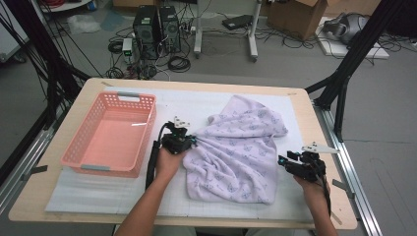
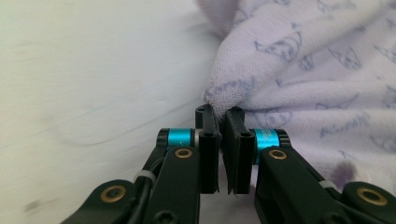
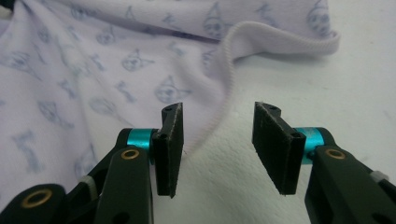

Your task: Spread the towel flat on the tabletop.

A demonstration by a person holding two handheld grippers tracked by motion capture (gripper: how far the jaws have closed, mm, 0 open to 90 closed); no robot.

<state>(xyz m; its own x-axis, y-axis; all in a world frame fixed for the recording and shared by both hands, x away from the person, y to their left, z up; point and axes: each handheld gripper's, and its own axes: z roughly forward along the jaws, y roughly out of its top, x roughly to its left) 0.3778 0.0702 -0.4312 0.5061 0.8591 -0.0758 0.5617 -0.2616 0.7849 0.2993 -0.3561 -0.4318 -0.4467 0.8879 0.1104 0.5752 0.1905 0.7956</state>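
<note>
Here my left gripper (image 1: 191,139) pinches the soft, floppy lilac towel (image 1: 236,152) lying right of the pink basket (image 1: 109,133), while my right gripper (image 3: 218,140), jaws spread, should take its limp hemmed edge.

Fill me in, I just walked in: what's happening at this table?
A person is working a lilac printed cloth with two hand-held grippers. The left gripper is shut on a bunched edge of the cloth, seen pinched between its jaws in the left gripper view. The right gripper is open at the cloth's right hem, with nothing held. The cloth lies rumpled on the white mat, and the pink basket to its left is empty.
</note>
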